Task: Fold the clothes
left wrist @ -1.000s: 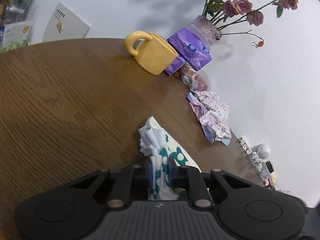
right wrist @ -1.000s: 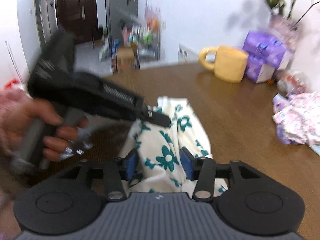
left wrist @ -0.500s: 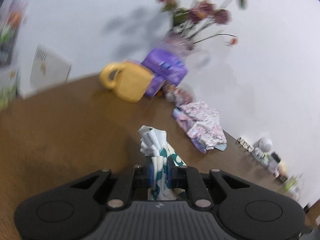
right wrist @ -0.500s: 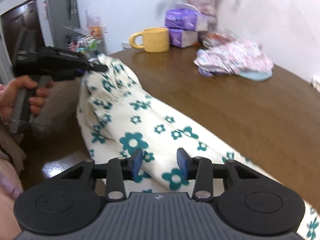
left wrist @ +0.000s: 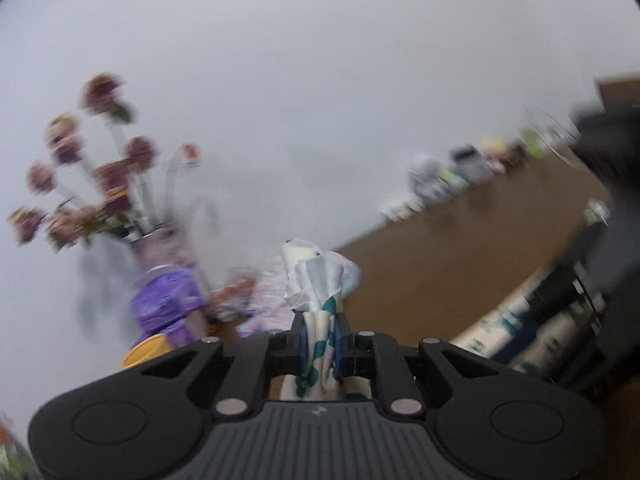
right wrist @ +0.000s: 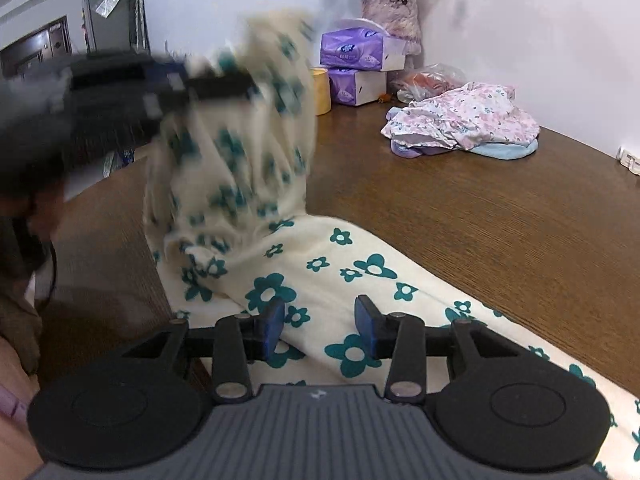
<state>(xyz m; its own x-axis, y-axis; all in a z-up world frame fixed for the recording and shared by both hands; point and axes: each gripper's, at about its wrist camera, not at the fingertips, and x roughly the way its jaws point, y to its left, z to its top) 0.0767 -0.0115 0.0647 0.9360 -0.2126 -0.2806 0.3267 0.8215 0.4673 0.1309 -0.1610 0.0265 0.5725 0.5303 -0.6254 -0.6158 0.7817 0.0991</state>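
**One end lifted, the other lying on the table**

Closest to me, the right gripper (right wrist: 320,328) hovers low over the cream garment with teal flowers (right wrist: 360,292), its blue pads apart and not pressing; the cloth lies flat between and beneath them on the wooden table (right wrist: 480,208). Beyond it, the left gripper (left wrist: 319,344) is clamped tight on a bunched end of the same garment, which rises from the table in a blurred drape.

To fold well, I'd judge the lifted end should be carried over evenly while the right side pins the cloth, so the edges meet without twisting.

The right wrist view shows the whole drape, the pile of pink floral clothes (right wrist: 460,120) and the tissue boxes (right wrist: 356,68) farther back. The left wrist view alone shows the pinch itself, and the flowers (left wrist: 92,172) against the wall.
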